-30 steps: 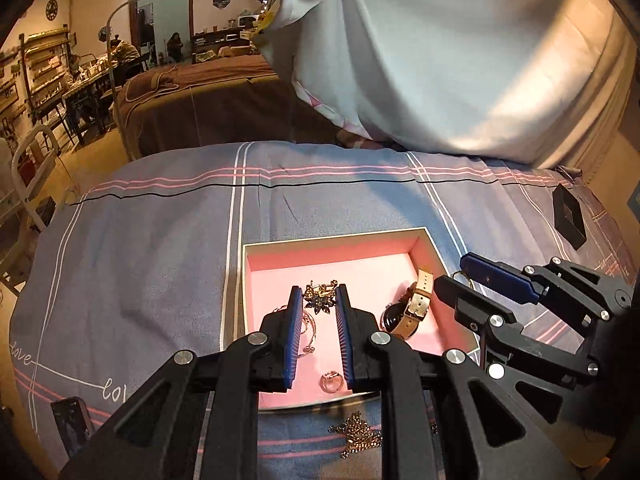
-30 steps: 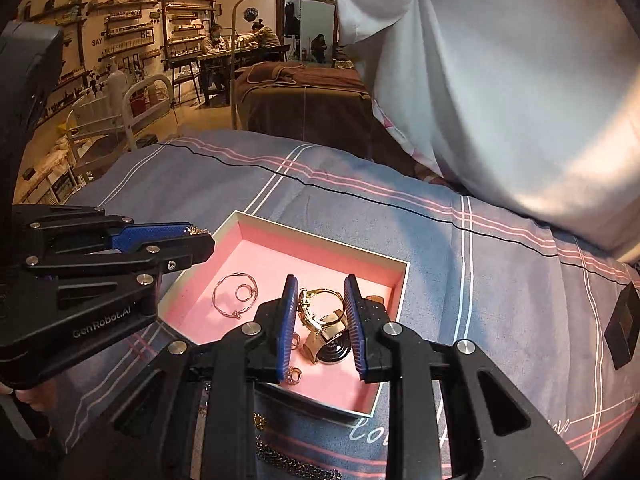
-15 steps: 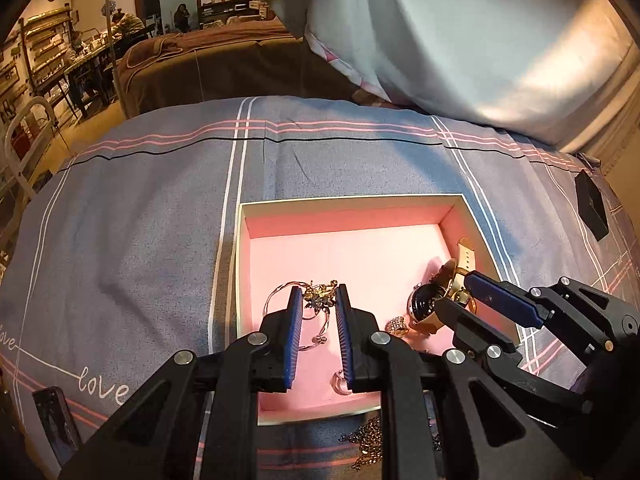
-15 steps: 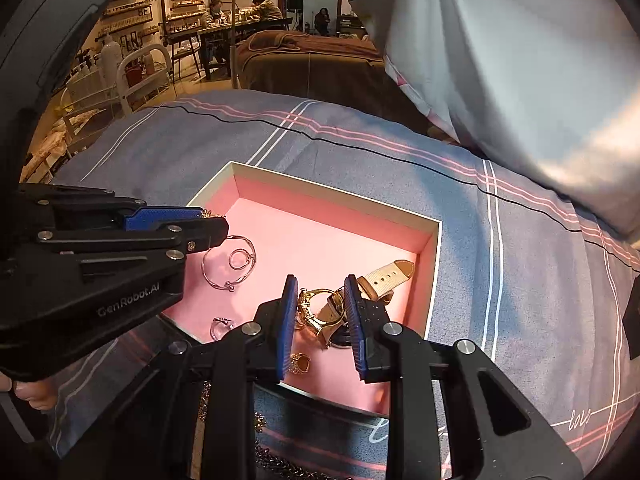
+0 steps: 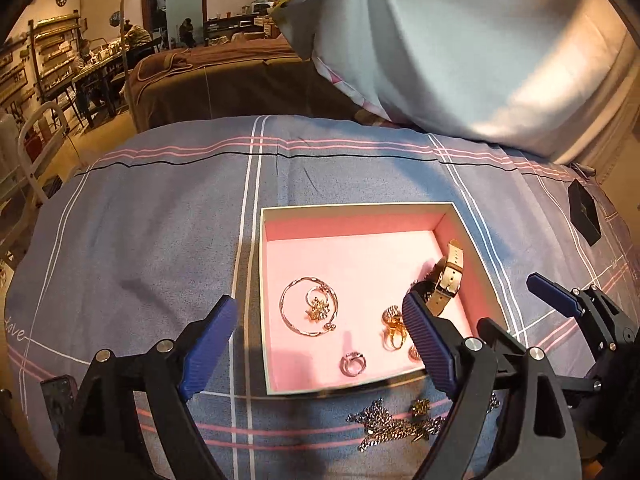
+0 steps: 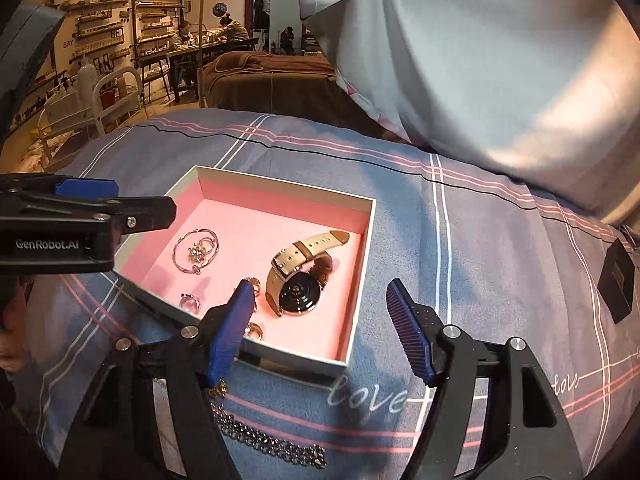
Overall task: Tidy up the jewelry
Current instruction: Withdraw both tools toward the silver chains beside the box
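Nearest, a chain (image 5: 394, 428) and small brooch (image 5: 420, 406) lie on the bedspread (image 5: 160, 220) just outside the pink box (image 5: 352, 210), still unsorted. Left gripper (image 5: 320, 344) and right gripper (image 6: 324, 332) have just opened, both empty. Inside the box: ring (image 5: 353, 363), bangle (image 5: 308, 311), watch (image 6: 298, 276).

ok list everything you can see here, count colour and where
box: one, pink inside, on the bedspread
bangle: one, gold, left in box, flower brooch lying inside it
watch: one, beige strap, dark face, right in box
rings: several small gold and silver, near front of box
chain: one, silver, on the bedspread in front of box
bedspread: one, grey-blue, pink and white lines
pillow: one, white, behind
small case: one, black, far right
left gripper: blue pads, just opened, empty
right gripper: blue pads, just opened, empty
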Action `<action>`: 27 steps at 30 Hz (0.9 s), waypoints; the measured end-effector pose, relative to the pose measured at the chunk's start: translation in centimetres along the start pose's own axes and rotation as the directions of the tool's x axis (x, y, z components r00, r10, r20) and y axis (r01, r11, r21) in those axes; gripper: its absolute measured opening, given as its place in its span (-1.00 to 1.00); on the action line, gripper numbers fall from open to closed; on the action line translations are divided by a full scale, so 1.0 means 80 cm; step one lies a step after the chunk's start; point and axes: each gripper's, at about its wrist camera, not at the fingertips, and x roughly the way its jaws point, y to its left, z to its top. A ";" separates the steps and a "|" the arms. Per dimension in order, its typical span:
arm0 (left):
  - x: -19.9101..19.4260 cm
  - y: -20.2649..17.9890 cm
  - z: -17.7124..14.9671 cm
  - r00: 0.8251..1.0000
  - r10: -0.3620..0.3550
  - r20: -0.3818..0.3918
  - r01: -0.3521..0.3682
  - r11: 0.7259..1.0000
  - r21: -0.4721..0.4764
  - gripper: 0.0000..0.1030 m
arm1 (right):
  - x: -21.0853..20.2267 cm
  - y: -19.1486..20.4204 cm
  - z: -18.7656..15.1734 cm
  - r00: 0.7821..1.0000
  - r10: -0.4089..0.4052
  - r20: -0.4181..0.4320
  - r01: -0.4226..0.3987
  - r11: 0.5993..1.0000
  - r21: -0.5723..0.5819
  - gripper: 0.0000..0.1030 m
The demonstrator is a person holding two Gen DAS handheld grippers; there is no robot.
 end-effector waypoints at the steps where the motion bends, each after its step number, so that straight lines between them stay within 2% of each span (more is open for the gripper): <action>1: -0.004 0.001 -0.011 1.000 -0.004 -0.004 0.004 1.000 0.003 0.64 | -0.003 -0.005 -0.013 1.000 -0.001 -0.008 0.001 1.000 0.018 0.37; 5: -0.009 0.000 -0.053 0.999 -0.014 -0.043 0.016 0.999 0.036 0.65 | -0.004 0.010 -0.057 0.997 0.063 -0.040 -0.062 0.998 0.019 0.37; 8: -0.010 0.002 -0.074 0.998 0.012 -0.065 -0.009 0.999 0.044 0.65 | 0.010 0.050 -0.065 0.994 0.087 -0.070 -0.092 0.993 -0.077 0.38; 9: -0.010 0.004 -0.079 0.997 0.010 -0.074 -0.007 0.999 0.037 0.65 | 0.017 0.063 -0.065 0.993 0.088 -0.074 -0.096 0.989 -0.111 0.38; 12: -0.009 0.009 -0.088 0.996 0.026 -0.090 -0.023 0.999 0.040 0.65 | 0.036 0.080 -0.064 0.996 0.018 -0.091 -0.034 0.983 -0.181 0.38; 14: -0.008 0.010 -0.094 0.994 0.031 -0.103 -0.026 0.998 0.051 0.65 | 0.039 0.063 -0.065 0.995 -0.039 -0.088 0.024 0.986 -0.166 0.38; 18: 0.003 -0.001 -0.106 0.992 0.030 -0.126 -0.019 0.996 0.091 0.65 | 0.033 -0.014 -0.074 0.983 -0.136 -0.122 0.136 0.991 -0.013 0.38; 20: 0.012 -0.012 -0.109 0.990 0.020 -0.137 -0.005 0.994 0.112 0.65 | 0.021 -0.046 -0.080 0.986 -0.114 -0.125 0.122 0.991 0.058 0.39; 22: 0.021 -0.026 -0.110 0.990 0.015 -0.143 0.005 0.991 0.136 0.65 | 0.006 -0.057 -0.086 0.990 -0.088 -0.108 0.097 0.992 0.086 0.42; 25: 0.038 -0.043 -0.109 0.989 0.029 -0.147 -0.004 0.986 0.165 0.65 | -0.005 -0.048 -0.095 0.995 -0.043 -0.090 0.050 0.996 0.077 0.51; 27: 0.049 -0.048 -0.111 0.984 0.080 -0.161 -0.049 0.981 0.185 0.65 | -0.006 -0.034 -0.102 0.996 0.001 -0.091 0.005 0.998 0.070 0.51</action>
